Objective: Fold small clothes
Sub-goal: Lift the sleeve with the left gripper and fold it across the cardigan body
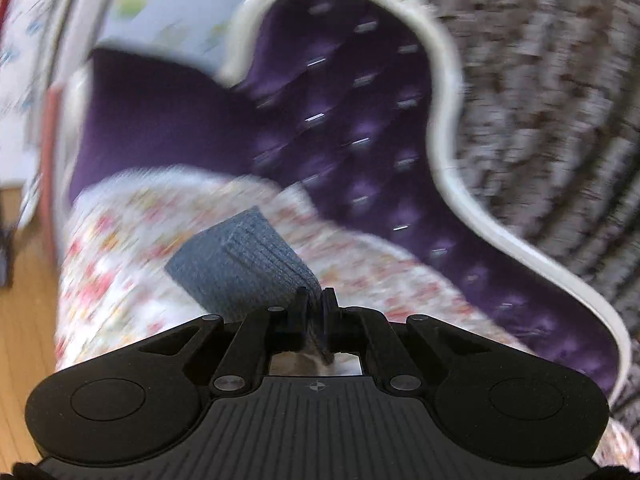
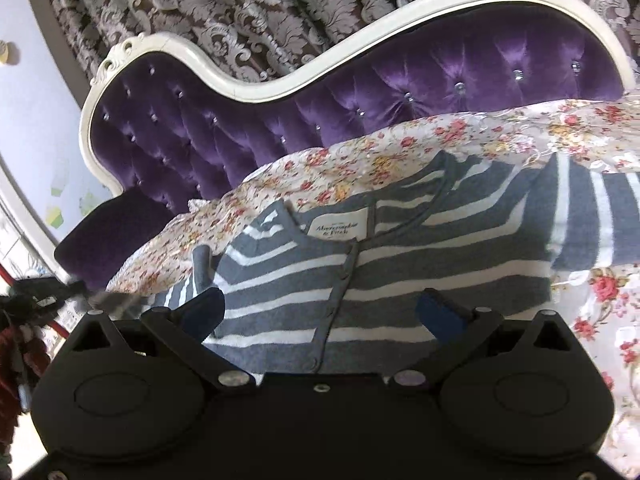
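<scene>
Two grippers: left gripper (image 1: 315, 298) pinches grey cuff (image 1: 244, 256), lifted; right gripper (image 2: 320, 312) gapes over striped cardigan (image 2: 360, 280). Sleeve-fold step; next, prob. carry cuff across body.

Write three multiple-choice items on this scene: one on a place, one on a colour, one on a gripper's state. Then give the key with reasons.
1. Where does the striped cardigan lie?
A. on the wooden floor
B. on the floral cloth over the sofa
C. on a hanger

2. What colour is the sofa's tufted back?
A. purple
B. green
C. beige

3. How does the left gripper stand?
A. wide open, nothing between its fingers
B. out of view
C. shut on grey knit fabric

Key: B, the floral cloth shows all round the cardigan; A, the buttoned velvet is purple within a white frame; C, the fingers pinch a grey knit fold.
</scene>
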Action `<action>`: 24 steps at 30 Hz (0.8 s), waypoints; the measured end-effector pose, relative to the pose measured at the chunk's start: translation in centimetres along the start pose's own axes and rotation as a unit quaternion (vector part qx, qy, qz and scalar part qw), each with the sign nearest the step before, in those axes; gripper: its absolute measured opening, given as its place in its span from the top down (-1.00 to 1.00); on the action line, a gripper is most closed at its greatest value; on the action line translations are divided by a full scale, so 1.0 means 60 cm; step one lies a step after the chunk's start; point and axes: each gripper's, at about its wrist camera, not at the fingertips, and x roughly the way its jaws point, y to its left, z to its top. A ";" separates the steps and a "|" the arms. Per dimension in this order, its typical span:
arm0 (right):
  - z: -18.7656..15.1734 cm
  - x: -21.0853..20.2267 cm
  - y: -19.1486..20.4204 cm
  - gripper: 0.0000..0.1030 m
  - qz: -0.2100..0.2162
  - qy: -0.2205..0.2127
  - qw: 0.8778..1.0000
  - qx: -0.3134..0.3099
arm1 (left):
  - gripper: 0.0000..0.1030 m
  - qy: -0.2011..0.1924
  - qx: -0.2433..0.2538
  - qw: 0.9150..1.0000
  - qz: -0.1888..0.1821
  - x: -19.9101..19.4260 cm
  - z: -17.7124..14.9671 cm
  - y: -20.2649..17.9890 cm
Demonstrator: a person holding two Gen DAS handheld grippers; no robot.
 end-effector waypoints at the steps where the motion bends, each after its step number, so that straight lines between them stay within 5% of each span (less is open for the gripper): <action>1: 0.003 -0.002 -0.003 -0.99 -0.003 0.000 1.000 0.004 | 0.89 -0.007 0.018 1.000 -0.014 -0.006 0.009 -0.032; 10: 0.034 -0.032 -0.047 -0.99 -0.018 -0.027 0.998 0.053 | 0.88 -0.016 0.136 0.982 -0.127 -0.011 -0.012 -0.280; 16: 0.054 -0.052 -0.081 -0.99 -0.031 -0.049 0.995 0.084 | 0.88 0.040 0.183 0.967 -0.175 0.037 -0.115 -0.403; 24: 0.070 -0.070 -0.110 -0.99 -0.051 -0.075 0.990 0.104 | 0.85 0.106 0.240 0.946 -0.190 0.085 -0.248 -0.480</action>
